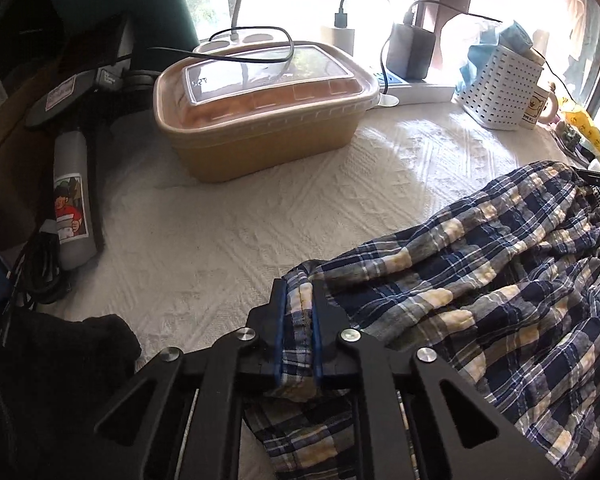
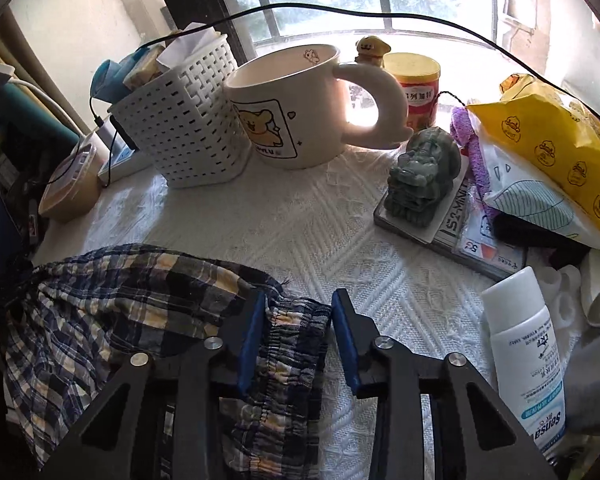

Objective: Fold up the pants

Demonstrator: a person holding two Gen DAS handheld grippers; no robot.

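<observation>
With the left tool point(image 1: 299, 312) pinching a pants point(image 1: 480, 280) hem and the right tool point(image 2: 298, 336) seemingly spread around the waistband, grip both evenly before folding.

A white textured cloth point(image 1: 228, 216) covers the table surface. Resting directly on it: plaid pants point(image 1: 480, 280), a tan lidded container point(image 1: 260, 120), a white perforated basket point(image 2: 184, 128), a cream mug point(image 2: 296, 108) just beside the basket, a white lotion bottle point(image 2: 528, 364) lying on its side, and flat packets point(image 2: 456, 232) carrying a green carved figurine point(image 2: 424, 172).
</observation>
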